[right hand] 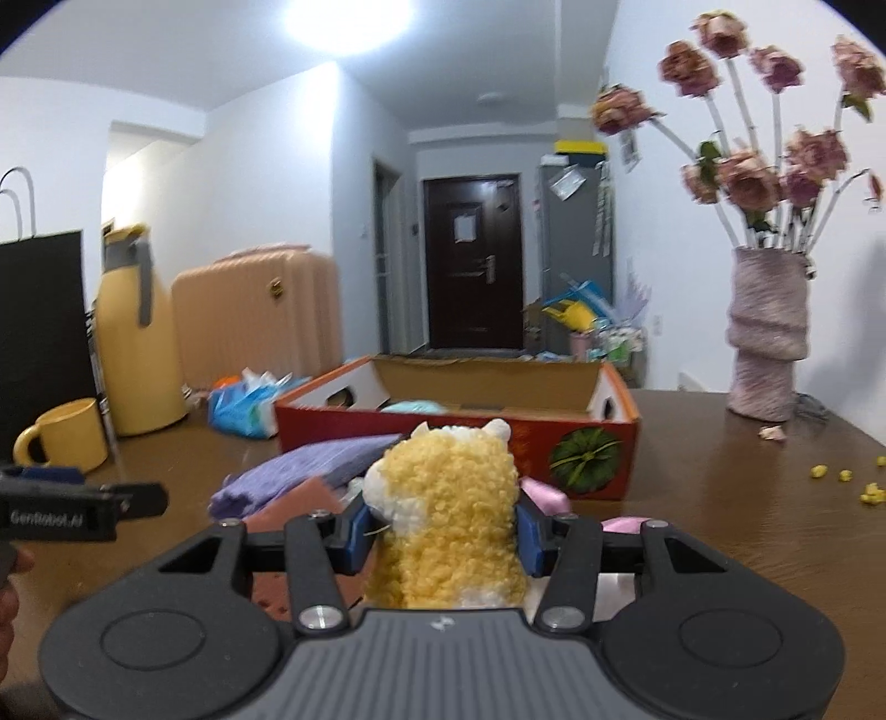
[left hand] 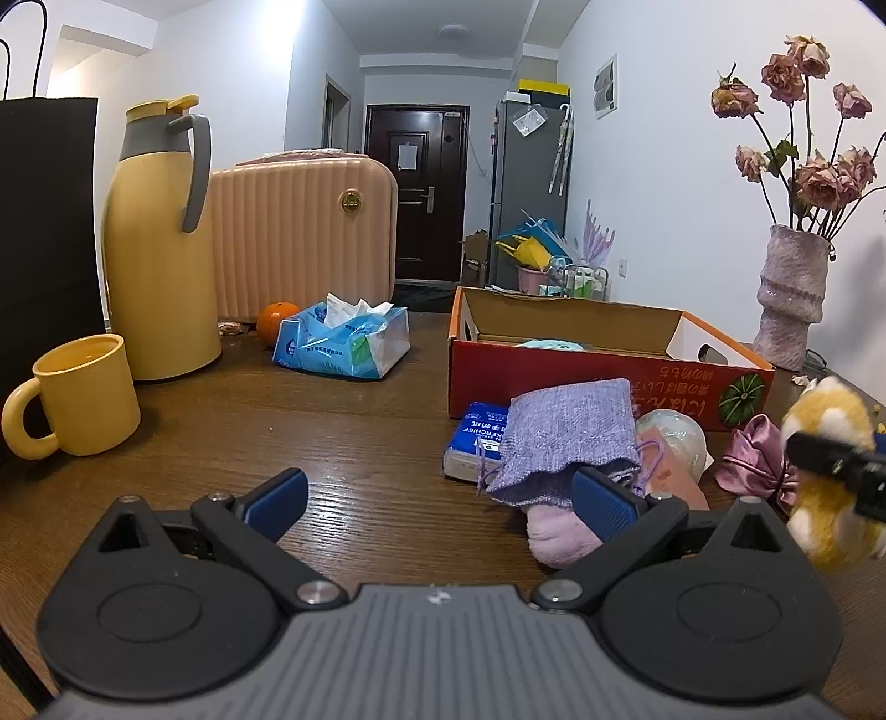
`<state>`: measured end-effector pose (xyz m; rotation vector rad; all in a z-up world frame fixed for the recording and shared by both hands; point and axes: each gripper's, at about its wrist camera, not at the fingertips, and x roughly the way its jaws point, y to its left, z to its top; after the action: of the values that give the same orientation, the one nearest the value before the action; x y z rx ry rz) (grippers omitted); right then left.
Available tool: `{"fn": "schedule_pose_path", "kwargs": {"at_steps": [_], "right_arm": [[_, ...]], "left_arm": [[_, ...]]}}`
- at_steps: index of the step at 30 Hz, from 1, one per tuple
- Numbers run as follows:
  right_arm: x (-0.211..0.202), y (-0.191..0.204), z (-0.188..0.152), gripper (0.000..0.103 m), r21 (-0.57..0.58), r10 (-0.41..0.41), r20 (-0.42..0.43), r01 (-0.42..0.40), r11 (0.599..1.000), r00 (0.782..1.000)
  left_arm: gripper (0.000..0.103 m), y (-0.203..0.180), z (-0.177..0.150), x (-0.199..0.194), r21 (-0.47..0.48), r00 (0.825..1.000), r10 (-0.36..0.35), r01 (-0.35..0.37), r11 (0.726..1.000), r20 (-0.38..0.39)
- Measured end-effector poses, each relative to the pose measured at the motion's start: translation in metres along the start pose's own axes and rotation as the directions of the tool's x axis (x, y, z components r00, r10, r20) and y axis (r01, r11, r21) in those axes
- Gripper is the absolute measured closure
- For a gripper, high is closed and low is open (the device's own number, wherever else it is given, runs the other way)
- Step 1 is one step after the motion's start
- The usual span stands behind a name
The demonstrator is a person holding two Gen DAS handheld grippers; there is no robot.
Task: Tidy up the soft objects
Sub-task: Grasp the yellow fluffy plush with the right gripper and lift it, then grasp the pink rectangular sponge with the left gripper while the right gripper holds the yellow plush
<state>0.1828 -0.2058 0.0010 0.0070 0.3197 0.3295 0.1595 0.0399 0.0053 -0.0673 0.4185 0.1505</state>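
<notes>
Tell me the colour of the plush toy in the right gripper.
Yellow with white patches; the plush toy shows best in the right wrist view, clamped in the right gripper.

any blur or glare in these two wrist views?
Left wrist: mostly sharp; only the plush toy at the right edge is smeared, and walls bow from fisheye. Right wrist: softer overall, flowers and far clutter blurred, ceiling light blown out white; the toy in the right tool stays fairly crisp.

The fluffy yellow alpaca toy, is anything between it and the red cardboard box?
Nothing tall blocks it. The right gripper is shut on the fluffy yellow alpaca toy. The red cardboard box sits just beyond; only the low purple knitted pouch and pink satin bag lie between.
</notes>
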Motion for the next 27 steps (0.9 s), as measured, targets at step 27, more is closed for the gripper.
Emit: {"fn": "schedule_pose_path", "kwargs": {"at_steps": [27], "right_arm": [[-0.023,-0.045,-0.001,0.054,0.05,-0.103,0.058,0.101,0.994,0.993]], "left_arm": [[0.0,-0.101,-0.015,0.003,0.207,0.994,-0.106,0.107,0.973,-0.015]]}}
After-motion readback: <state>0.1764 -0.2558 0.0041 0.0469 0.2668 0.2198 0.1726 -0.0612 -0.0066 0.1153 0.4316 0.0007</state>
